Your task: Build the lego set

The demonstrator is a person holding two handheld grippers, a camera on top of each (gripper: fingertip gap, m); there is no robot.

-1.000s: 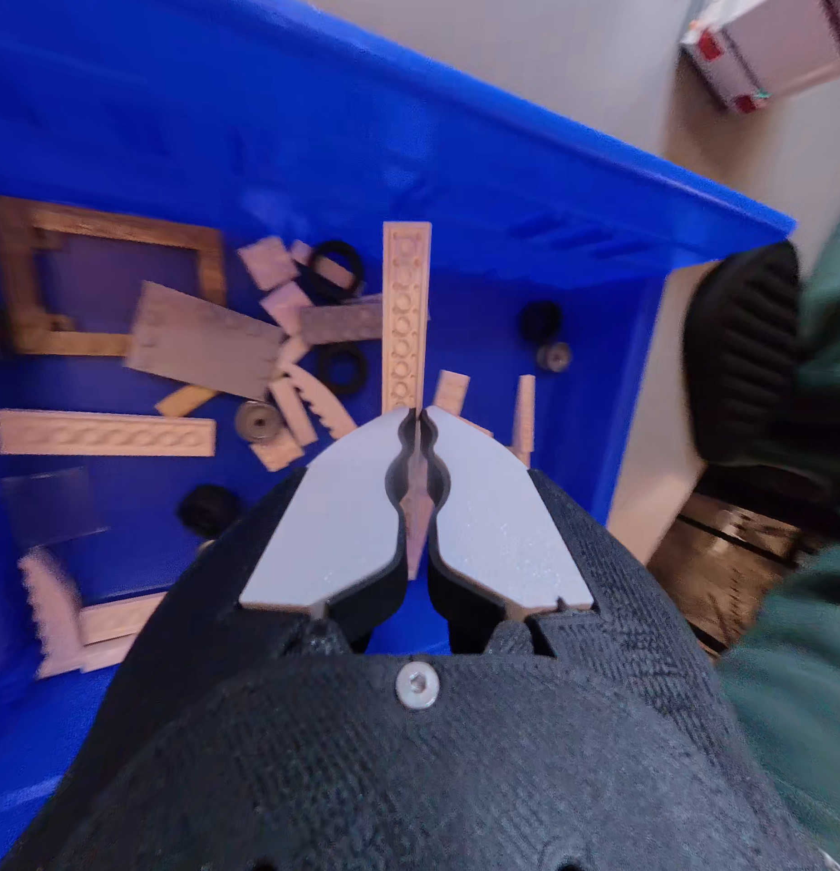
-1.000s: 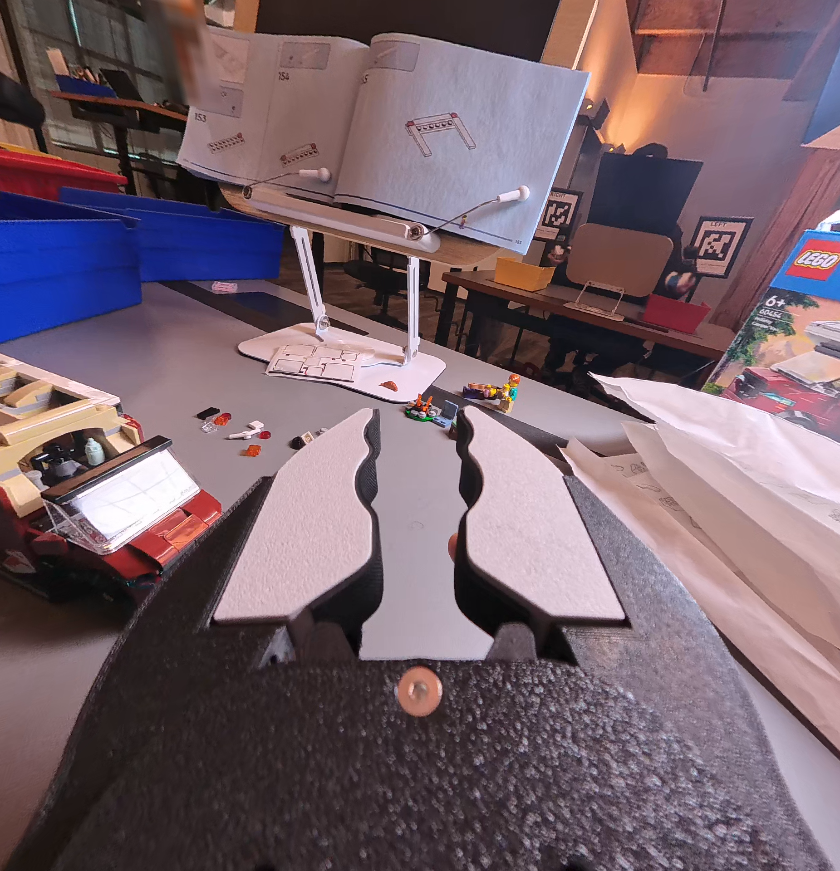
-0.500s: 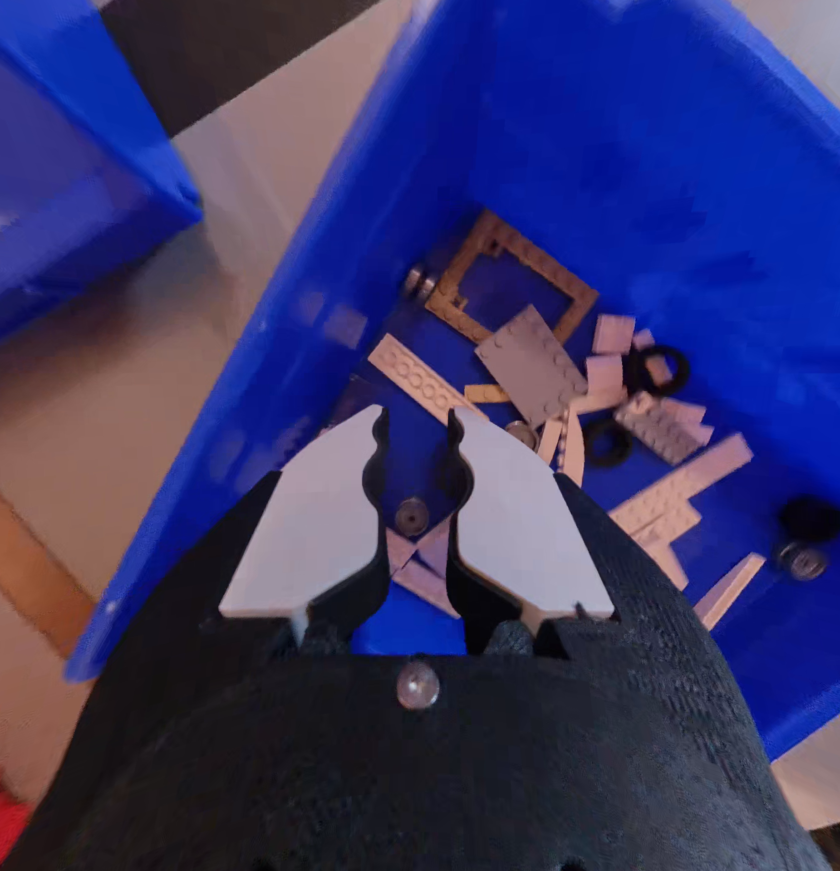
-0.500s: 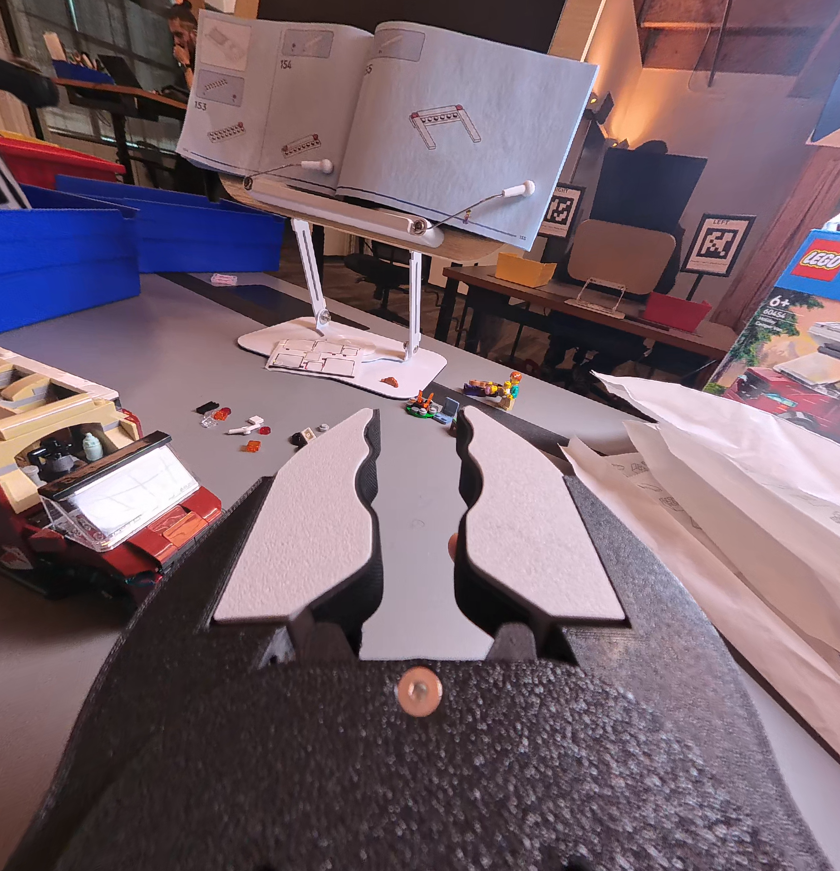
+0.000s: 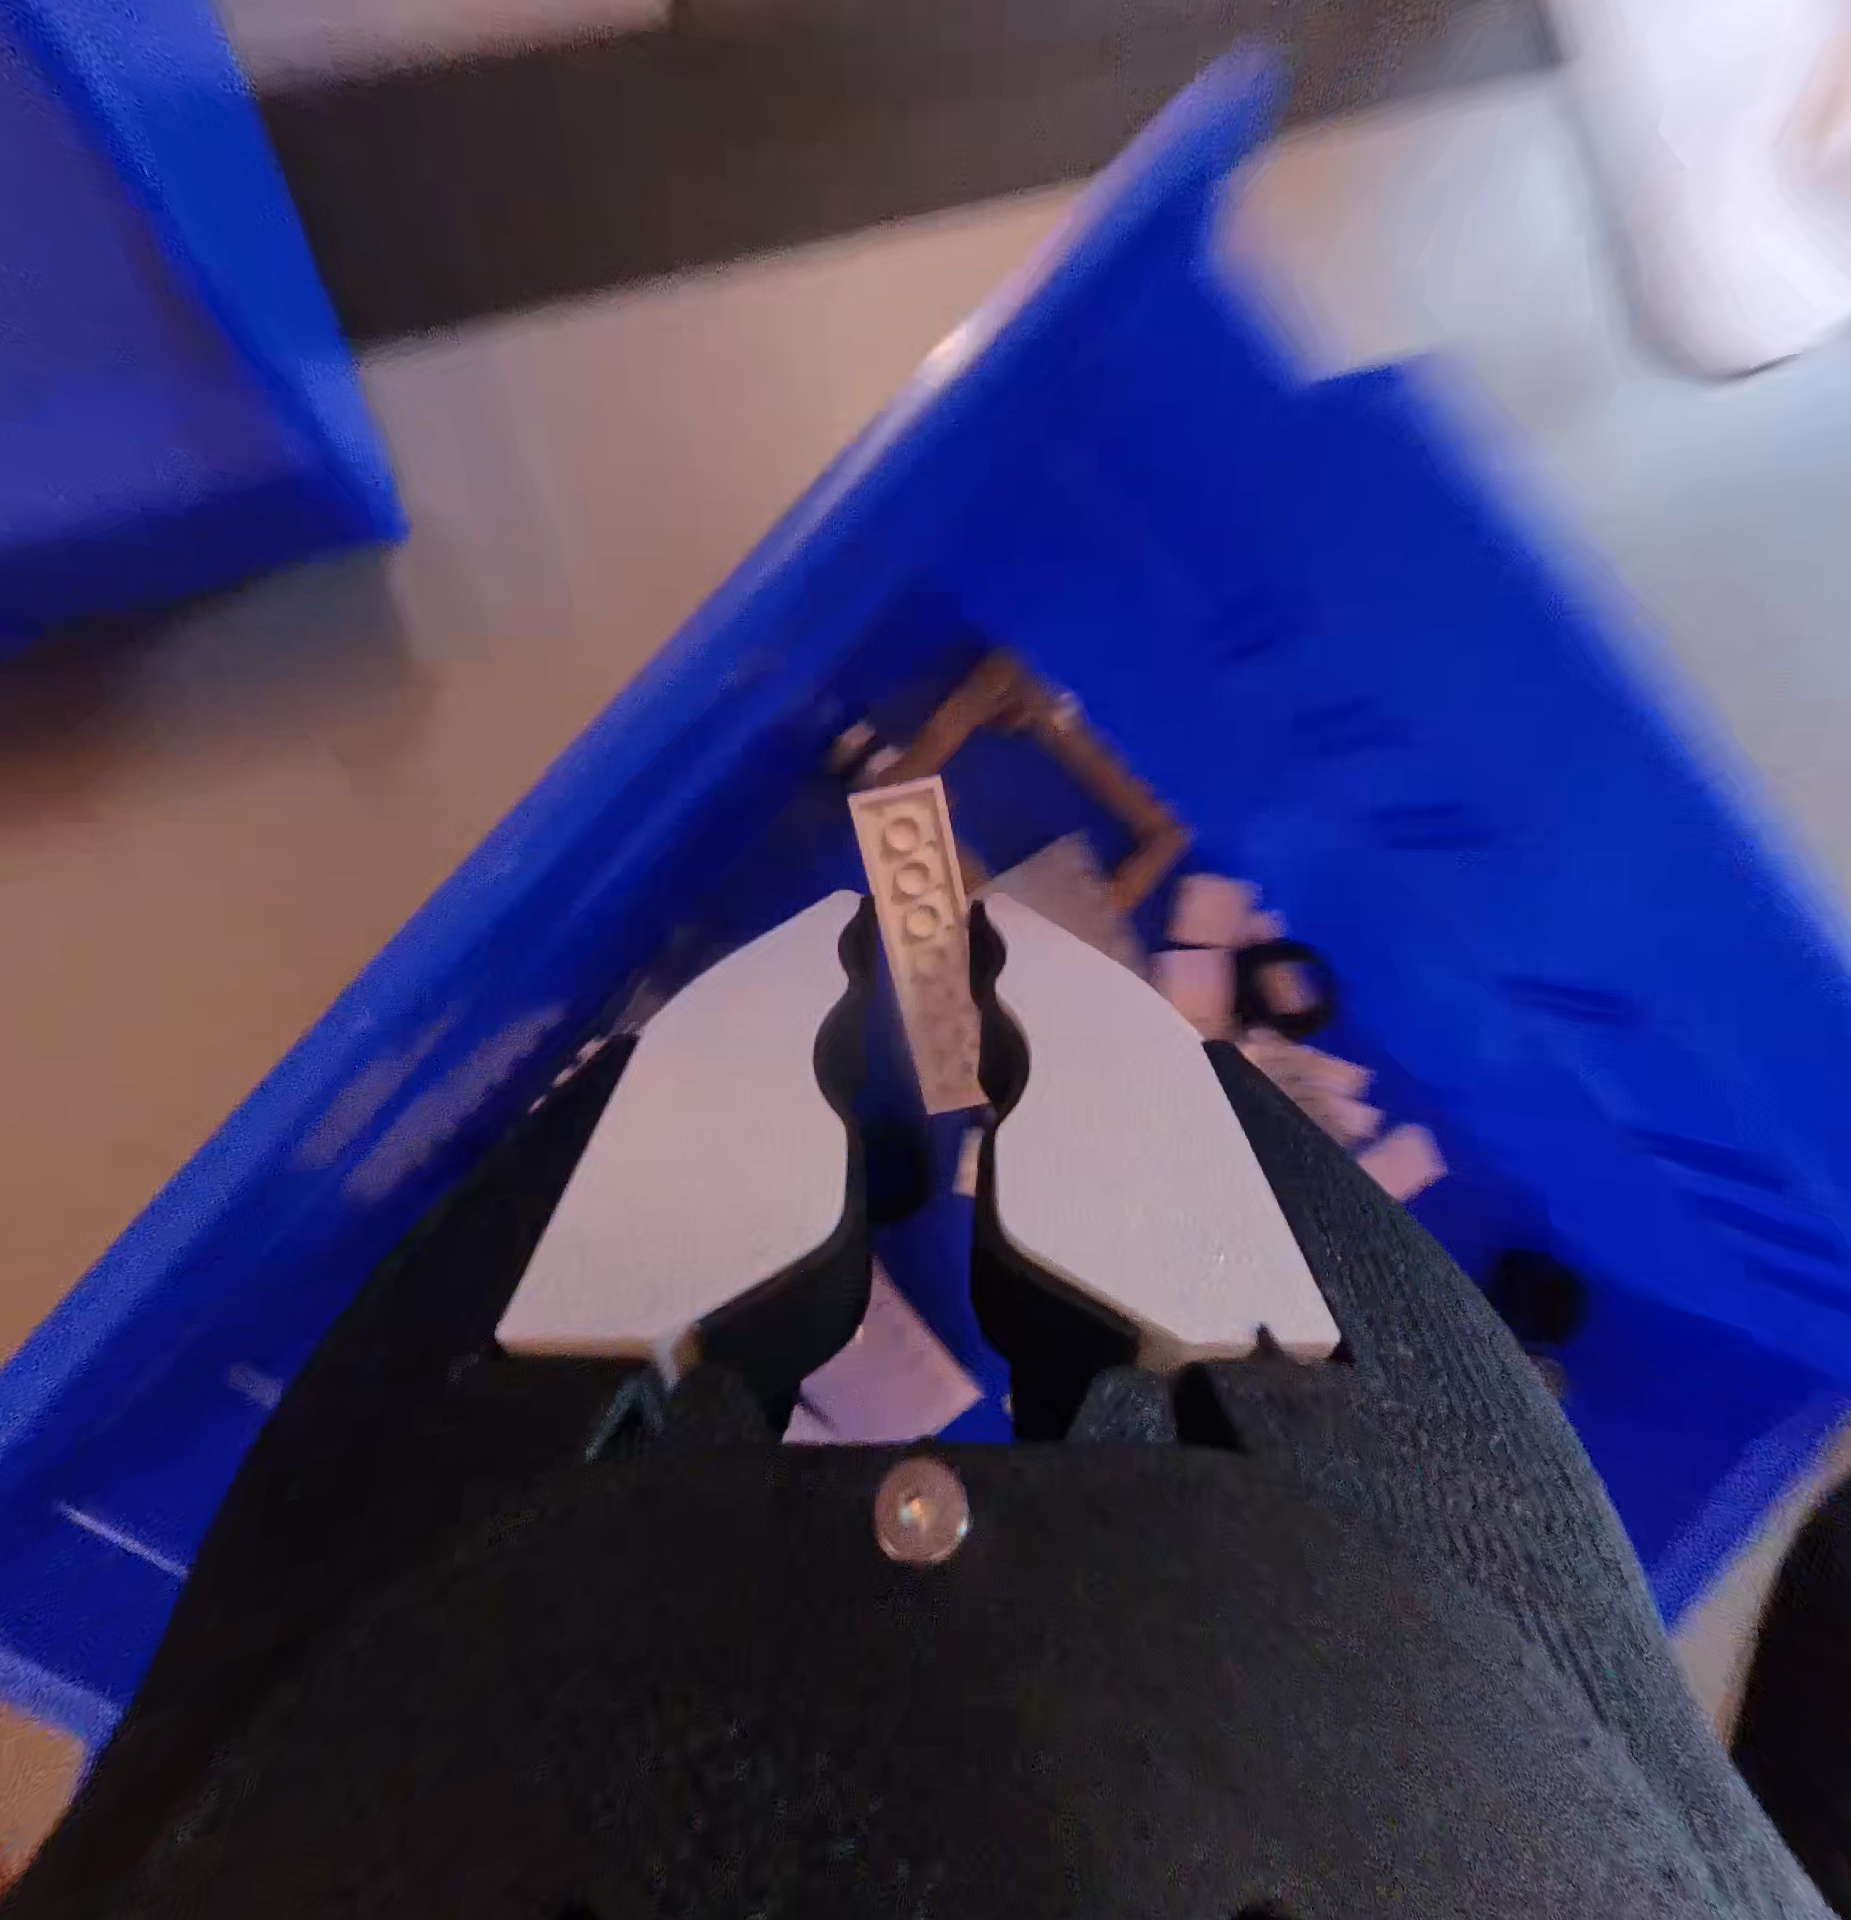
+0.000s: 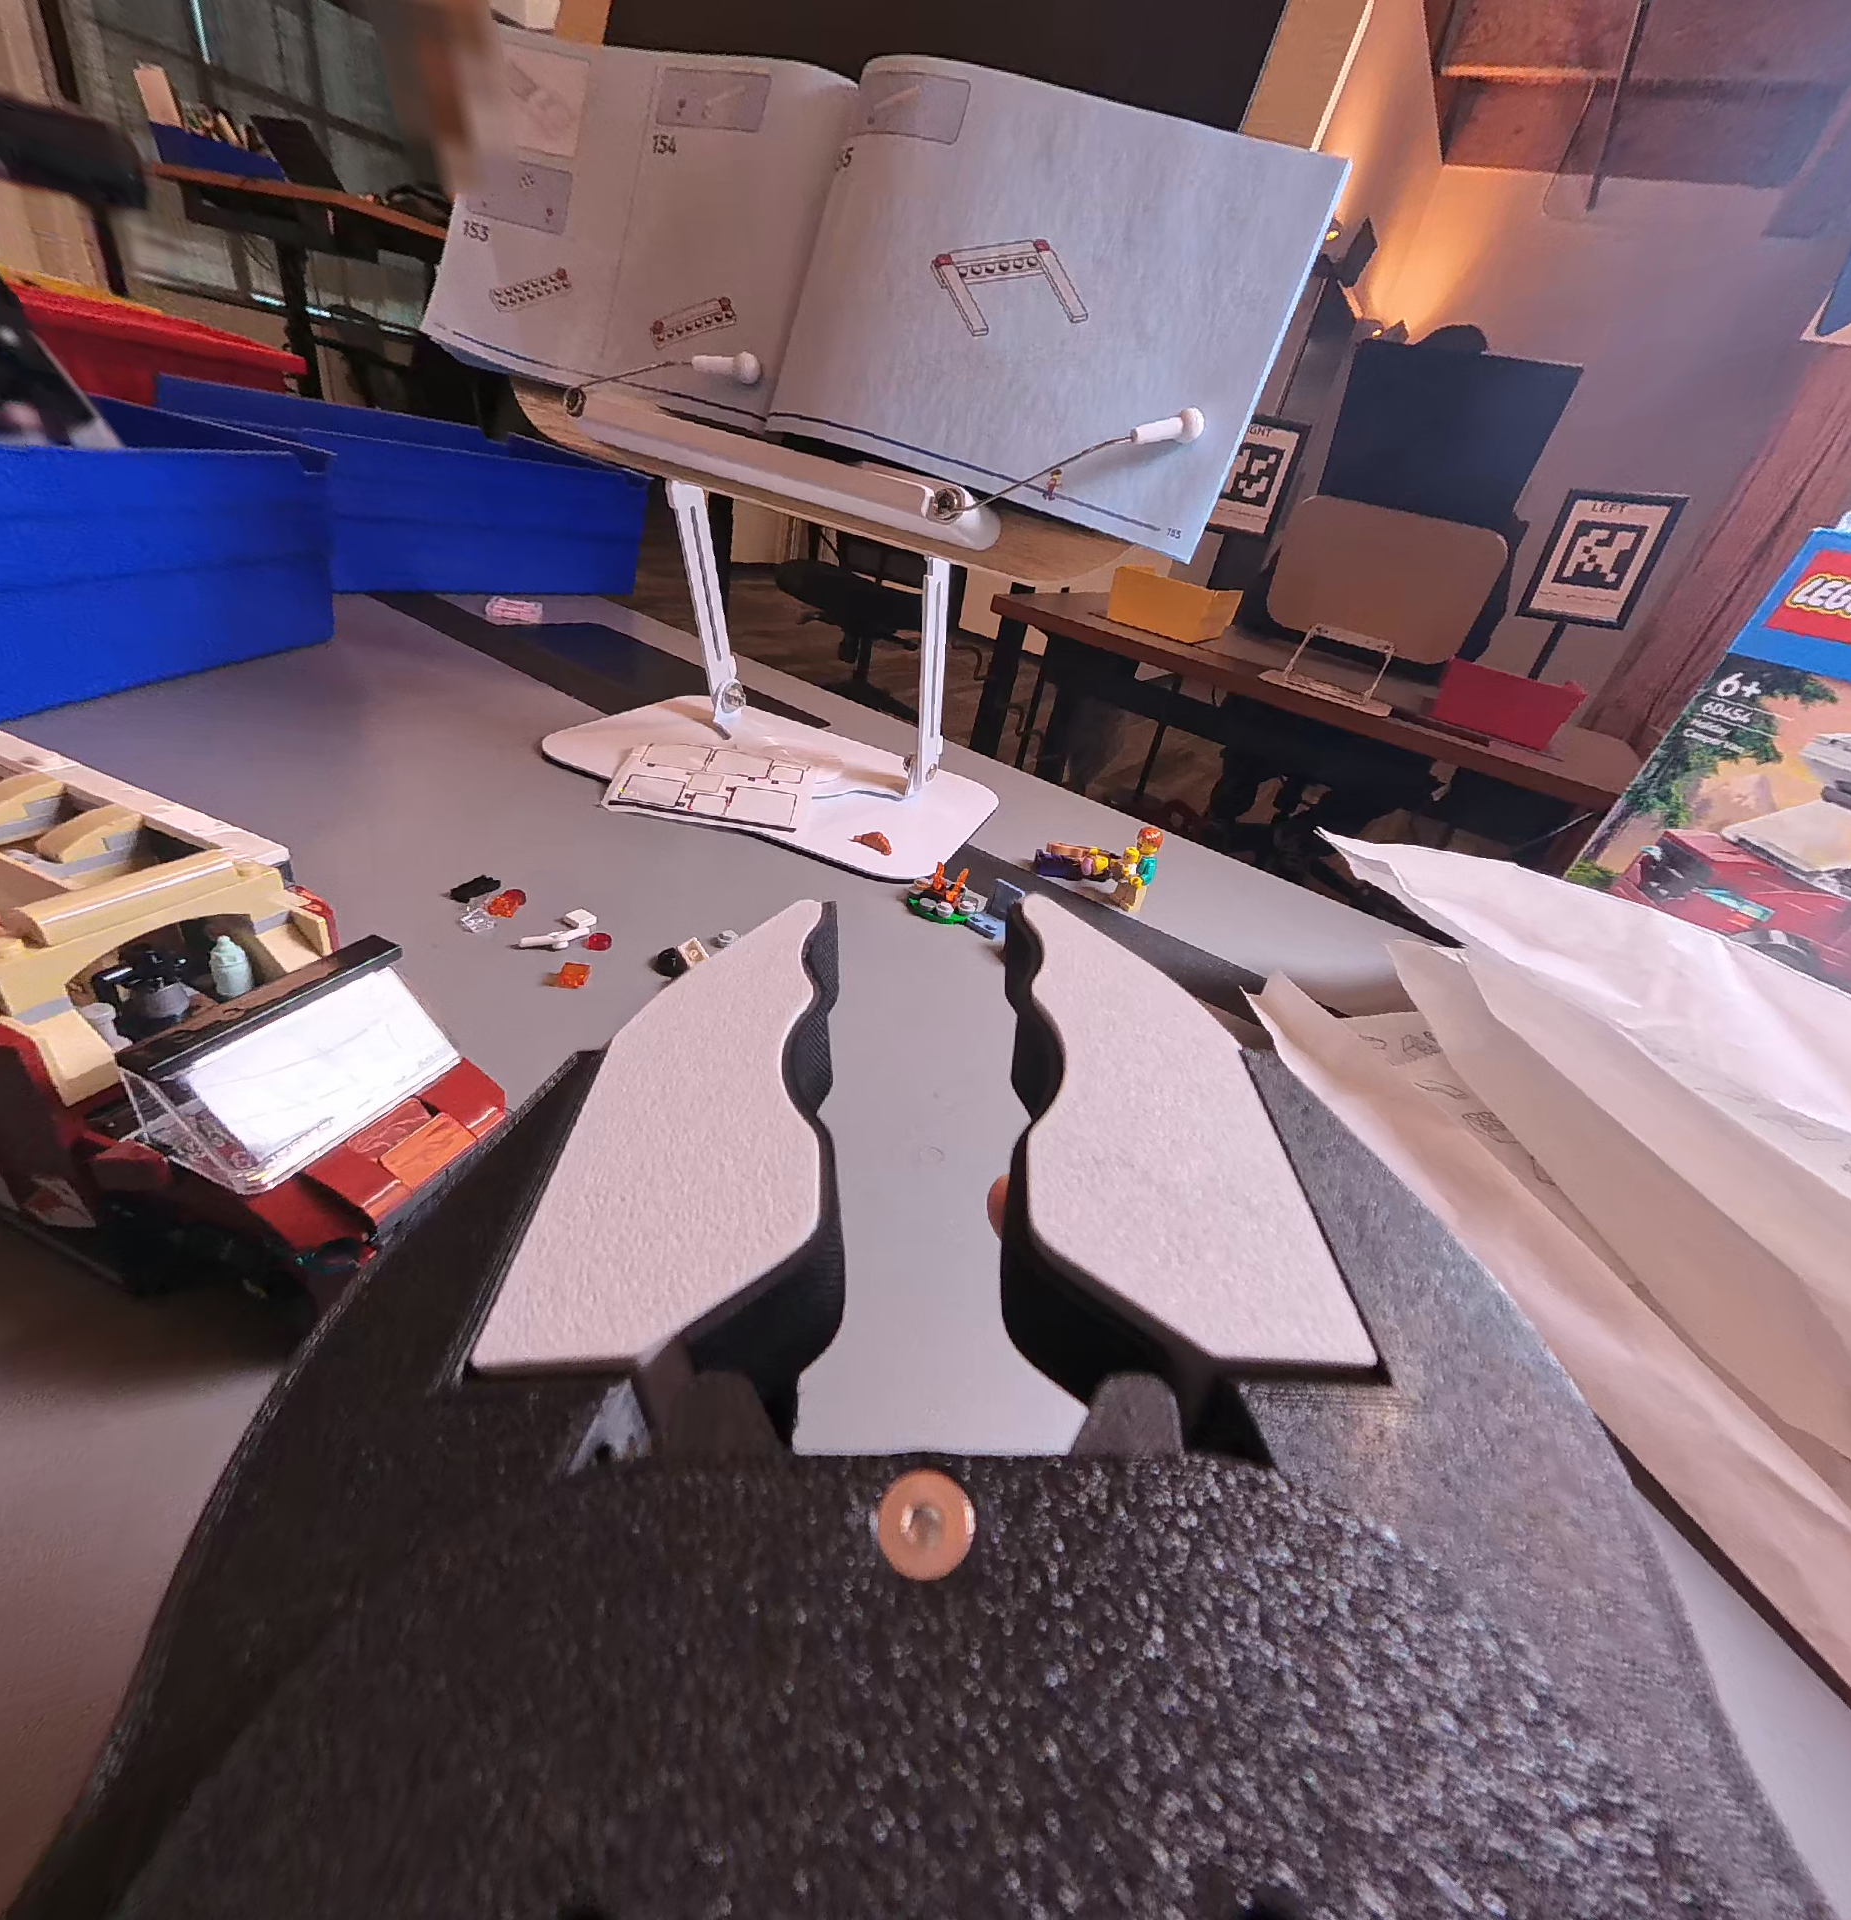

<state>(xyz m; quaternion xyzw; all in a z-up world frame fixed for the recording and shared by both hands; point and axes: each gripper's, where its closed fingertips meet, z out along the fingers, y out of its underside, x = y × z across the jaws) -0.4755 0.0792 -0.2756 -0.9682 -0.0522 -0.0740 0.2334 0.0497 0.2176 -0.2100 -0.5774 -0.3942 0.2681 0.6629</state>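
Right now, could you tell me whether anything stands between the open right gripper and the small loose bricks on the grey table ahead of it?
Nothing visible does. The right gripper hangs open over bare grey table; the small loose bricks lie ahead to its left, with the dark-red brick car farther left, aside.

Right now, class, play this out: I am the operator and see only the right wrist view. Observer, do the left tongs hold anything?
Observer: Yes. The left tongs grip a long tan plate, and its end sticks out past the fingertips.
Operator: Where are they?
Observer: Over an open blue bin. That view is motion-blurred.
Operator: What else is in the bin?
Observer: A brown frame, some pale pieces and a black ring lie on its floor.
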